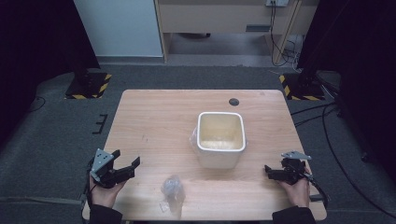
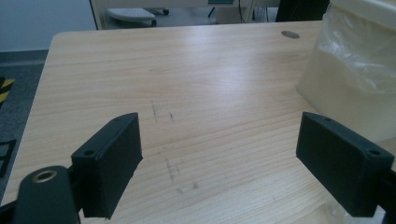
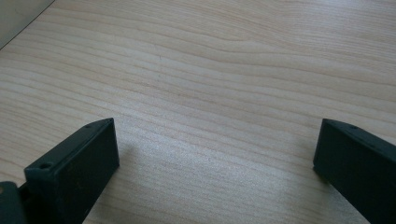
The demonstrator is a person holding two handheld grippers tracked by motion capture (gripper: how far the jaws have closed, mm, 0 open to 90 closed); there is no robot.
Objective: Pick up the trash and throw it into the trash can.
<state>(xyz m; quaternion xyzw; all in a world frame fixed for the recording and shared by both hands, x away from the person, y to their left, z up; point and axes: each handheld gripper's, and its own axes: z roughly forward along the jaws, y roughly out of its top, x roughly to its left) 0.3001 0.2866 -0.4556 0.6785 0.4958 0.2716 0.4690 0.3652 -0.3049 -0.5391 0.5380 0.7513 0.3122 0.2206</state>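
Observation:
A white square bin (image 1: 220, 156) stands open and upright at the middle of the wooden table (image 1: 154, 116). Thin clear plastic (image 1: 193, 137) clings to its left side; in the left gripper view that bin (image 2: 336, 93) and plastic (image 2: 362, 51) are at the right. A crumpled clear plastic bag (image 1: 172, 189) lies near the table's front edge. My left gripper (image 1: 126, 157) rests at the front left corner, open and holding nothing (image 2: 219, 158). At the front right, my right gripper (image 1: 273, 167) is open too, with bare wood between its jaws (image 3: 215, 163).
A dark round cable hole (image 1: 234, 101) sits near the table's far edge, also seen from the left gripper (image 2: 290, 34). Grey carpet surrounds the table, with black stands on striped bases (image 1: 88, 86) at both far corners and cables (image 1: 327, 121) on the right.

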